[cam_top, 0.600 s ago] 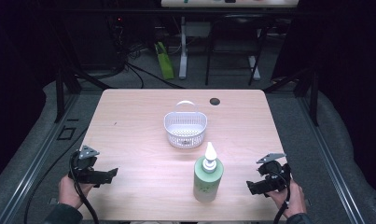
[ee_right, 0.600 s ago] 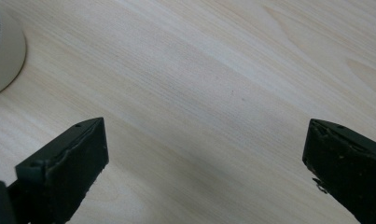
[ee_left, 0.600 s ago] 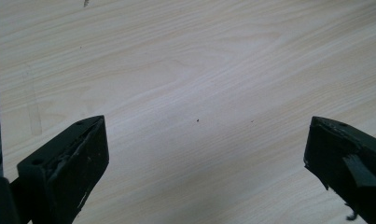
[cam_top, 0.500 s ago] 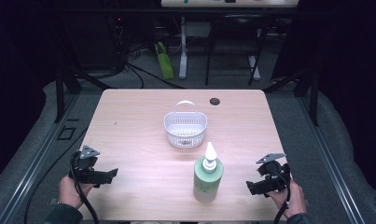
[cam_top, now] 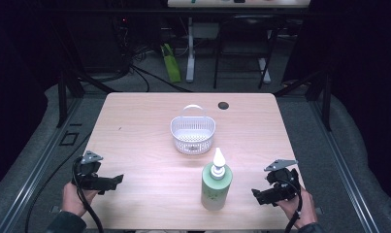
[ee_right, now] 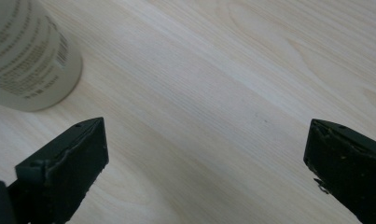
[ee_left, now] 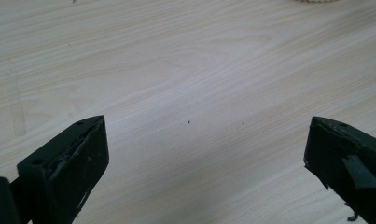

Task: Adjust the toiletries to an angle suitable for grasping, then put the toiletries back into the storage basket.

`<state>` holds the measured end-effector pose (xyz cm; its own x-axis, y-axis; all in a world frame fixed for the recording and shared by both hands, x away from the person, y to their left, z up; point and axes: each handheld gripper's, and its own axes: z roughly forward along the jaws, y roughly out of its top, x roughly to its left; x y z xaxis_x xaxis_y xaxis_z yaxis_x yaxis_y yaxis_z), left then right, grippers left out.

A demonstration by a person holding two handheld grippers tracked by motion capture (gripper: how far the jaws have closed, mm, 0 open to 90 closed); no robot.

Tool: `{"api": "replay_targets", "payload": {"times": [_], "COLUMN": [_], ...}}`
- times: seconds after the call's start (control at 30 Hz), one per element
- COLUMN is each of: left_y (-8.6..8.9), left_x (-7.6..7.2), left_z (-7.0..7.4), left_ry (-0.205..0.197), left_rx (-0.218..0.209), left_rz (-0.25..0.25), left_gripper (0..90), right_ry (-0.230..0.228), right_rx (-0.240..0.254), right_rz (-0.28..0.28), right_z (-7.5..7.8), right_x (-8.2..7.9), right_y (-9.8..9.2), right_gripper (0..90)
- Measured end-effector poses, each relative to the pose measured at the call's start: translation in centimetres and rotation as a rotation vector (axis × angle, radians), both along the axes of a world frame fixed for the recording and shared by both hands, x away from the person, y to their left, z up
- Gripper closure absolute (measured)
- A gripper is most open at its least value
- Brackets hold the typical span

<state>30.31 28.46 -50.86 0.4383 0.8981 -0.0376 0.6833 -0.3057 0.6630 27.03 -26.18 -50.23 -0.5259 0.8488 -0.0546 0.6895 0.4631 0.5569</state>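
Nearest us stands the bottle (cam_top: pixel 216 187), upright by the near edge of the table (cam_top: pixel 135 126). Our right gripper (cam_top: pixel 269 194) sits just right of the bottle, our left gripper (cam_top: pixel 105 182) well to its left. The bottle is tall and narrow, so we judge a high or glancing approach could tip it over. Both sets of jaws are spread wide, holding and touching nothing. Beyond the bottle, the basket (cam_top: pixel 192 132) waits, near but apart

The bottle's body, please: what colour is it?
Pale green, with a white nozzle cap; the bottle shows best in the high view.
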Motion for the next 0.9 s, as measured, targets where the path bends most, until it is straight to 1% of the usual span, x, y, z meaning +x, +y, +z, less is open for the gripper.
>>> {"api": "replay_targets", "payload": {"times": [0.07, 0.1, 0.17, 0.3, 0.37, 0.47, 0.6, 0.73, 0.9], "left_y": [0.0, 0.0, 0.0, 0.0, 0.0, 0.0, 0.0, 0.0, 0.1], "left_x": [0.0, 0.0, 0.1, 0.1, 0.2, 0.2, 0.2, 0.2, 0.4], "left_z": [0.0, 0.0, 0.0, 0.0, -0.1, -0.2, -0.2, -0.2, -0.3], "left_ry": [0.004, 0.004, 0.004, 0.001, 0.008, 0.01, 0.008, 0.011, 0.019], "left_rx": [-0.002, -0.002, 0.002, 0.002, -0.002, -0.009, -0.005, 0.0, 0.004], "left_rz": [0.001, 0.001, -0.005, -0.005, -0.01, -0.007, -0.006, -0.01, -0.012], "left_gripper": [0.0, 0.0, 0.0, 0.0, 0.0, 0.0, 0.0, 0.0, 0.0], "right_ry": [-0.007, -0.005, -0.008, -0.022, -0.022, -0.029, -0.026, -0.027, -0.031], "right_rx": [0.006, 0.022, 0.036, 0.044, 0.056, 0.058, 0.079, 0.081, 0.1], "right_rz": [0.008, 0.008, 0.009, 0.04, 0.043, 0.049, 0.055, 0.075, 0.097], "right_z": [0.1, 0.2, 0.3, 0.6, 0.7, 0.8, 0.9, 1.0, 1.2], "right_x": [-0.1, -0.3, -0.6, -1.0, -1.1, -1.1, -1.2, -1.3, -1.5], "right_y": [0.2, 0.3, 0.6, 1.3, 1.5, 1.5, 1.5, 1.9, 2.4], "right_gripper": [0.0, 0.0, 0.0, 0.0, 0.0, 0.0, 0.0, 0.0, 0.0]}}
